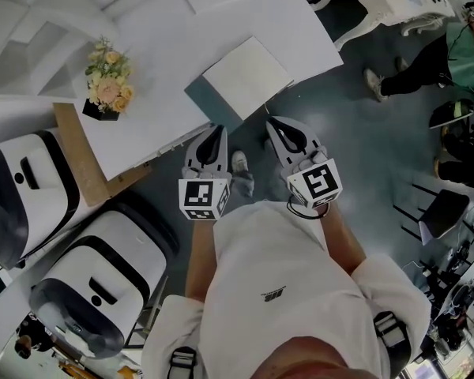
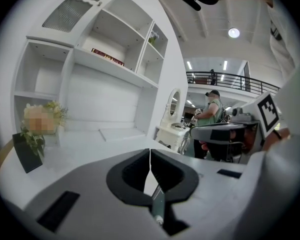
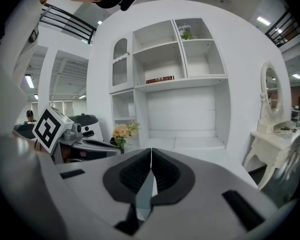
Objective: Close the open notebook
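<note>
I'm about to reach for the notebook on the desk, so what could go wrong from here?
The notebook seems to overhang the white desk's front edge, so a push could tip it to the floor. The left gripper and right gripper both have jaws together; reaching in like that may shove it rather than catch a cover.

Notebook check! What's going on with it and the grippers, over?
Left hand-held gripper and right hand-held gripper shut, empty, off the desk. Notebook flat at desk edge, untouched, open or closed unclear. Flowers aside, nothing in the way.
</note>
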Available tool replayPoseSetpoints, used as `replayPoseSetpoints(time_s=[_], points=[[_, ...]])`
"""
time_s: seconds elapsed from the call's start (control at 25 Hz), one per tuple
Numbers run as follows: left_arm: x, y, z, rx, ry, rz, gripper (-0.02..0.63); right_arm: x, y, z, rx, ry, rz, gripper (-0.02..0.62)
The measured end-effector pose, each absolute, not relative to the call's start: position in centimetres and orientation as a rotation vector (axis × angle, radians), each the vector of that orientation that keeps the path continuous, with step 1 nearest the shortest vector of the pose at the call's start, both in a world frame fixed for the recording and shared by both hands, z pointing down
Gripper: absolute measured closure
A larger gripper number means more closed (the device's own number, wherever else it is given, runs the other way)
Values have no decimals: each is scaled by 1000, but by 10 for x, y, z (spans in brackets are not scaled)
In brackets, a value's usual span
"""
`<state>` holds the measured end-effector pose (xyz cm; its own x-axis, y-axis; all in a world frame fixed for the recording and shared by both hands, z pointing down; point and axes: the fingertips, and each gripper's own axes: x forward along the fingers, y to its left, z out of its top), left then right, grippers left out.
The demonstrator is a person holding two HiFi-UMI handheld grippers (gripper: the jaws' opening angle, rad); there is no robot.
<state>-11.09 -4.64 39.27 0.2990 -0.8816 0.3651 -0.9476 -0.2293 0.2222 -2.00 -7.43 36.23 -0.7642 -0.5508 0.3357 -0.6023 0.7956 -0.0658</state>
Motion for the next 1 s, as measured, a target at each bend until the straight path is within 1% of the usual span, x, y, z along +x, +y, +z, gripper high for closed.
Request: replayPoseSetpoints(time_s=[0.36,1.0], points=[[-111,-50,419,2080,-1693,230,606,-24,-83,390,745,-2683,296,598],[-121,-32,475,1925,-1708,246,606,-58,-77,442,541,-2664,331,598]])
